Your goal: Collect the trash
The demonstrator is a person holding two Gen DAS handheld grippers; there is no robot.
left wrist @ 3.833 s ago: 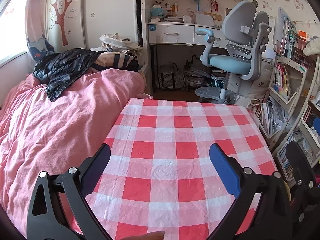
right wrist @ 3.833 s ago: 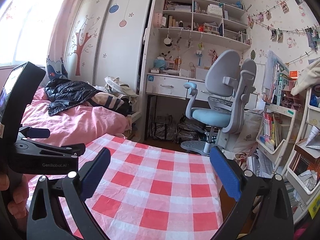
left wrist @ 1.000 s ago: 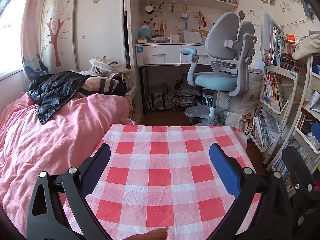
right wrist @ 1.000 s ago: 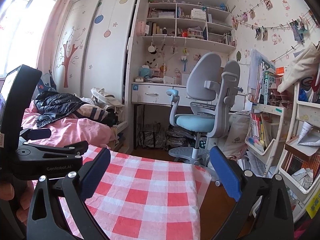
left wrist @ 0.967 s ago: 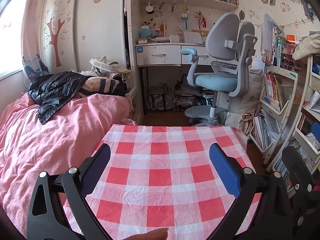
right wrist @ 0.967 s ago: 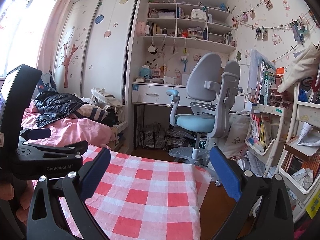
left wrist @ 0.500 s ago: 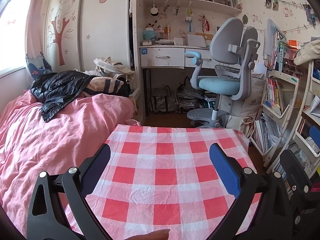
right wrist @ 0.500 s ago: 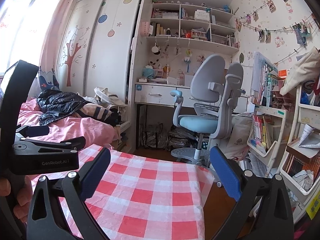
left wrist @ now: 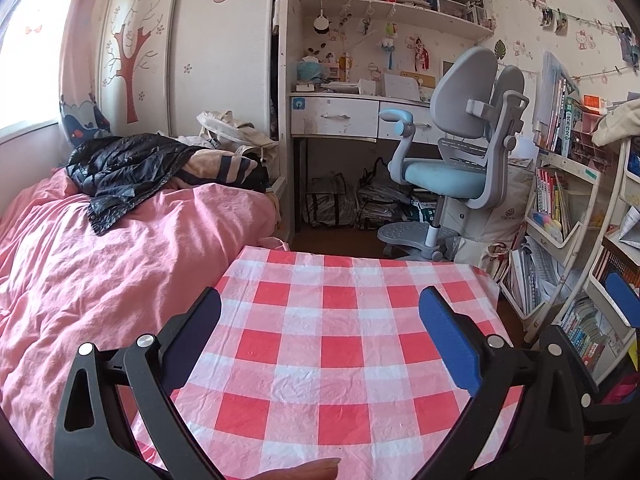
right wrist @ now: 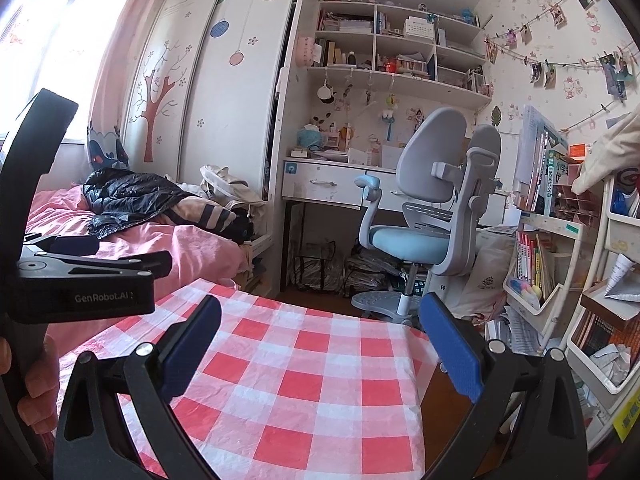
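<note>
Since the earlier frames both cameras have tilted upward, so less of the checked cloth and more of the far wall and its shelves now shows. At the far left lies the bed [left wrist: 100, 264] under a rumpled pink cover, with a black jacket [left wrist: 128, 168] heaped at its far end beside a striped cushion [left wrist: 218, 166] and a pale bag [left wrist: 232, 130]. In the right wrist view a hand [right wrist: 34, 384] grips the handle of the left tool [left wrist: 320, 326], whose blue-padded fingers stand wide apart, released, with nothing between them, hovering over the desk [left wrist: 344, 360], which is covered by a red and white checked cloth; its surface carries no loose item that can be made out, so no piece of trash shows on it. A fingertip [left wrist: 304, 470] peeks in at the bottom edge of the left wrist view. Beyond the cloth stands the white wardrobe [right wrist: 192, 92] with a tree decal, then a white study table [left wrist: 360, 116] with drawers, cluttered shelves above it and dark bags [left wrist: 344, 204] stuffed underneath. In front of it is a grey swivel chair [left wrist: 456, 152] with a light blue seat. The right tool [right wrist: 320, 328] is likewise spread open and empty, held above the near right part of the cloth. At the far right a white book rack [right wrist: 560, 264] holds upright books, and its lower bin contains crumpled paper [right wrist: 610, 360], the only trash-like thing in view, well apart from both tools.
</note>
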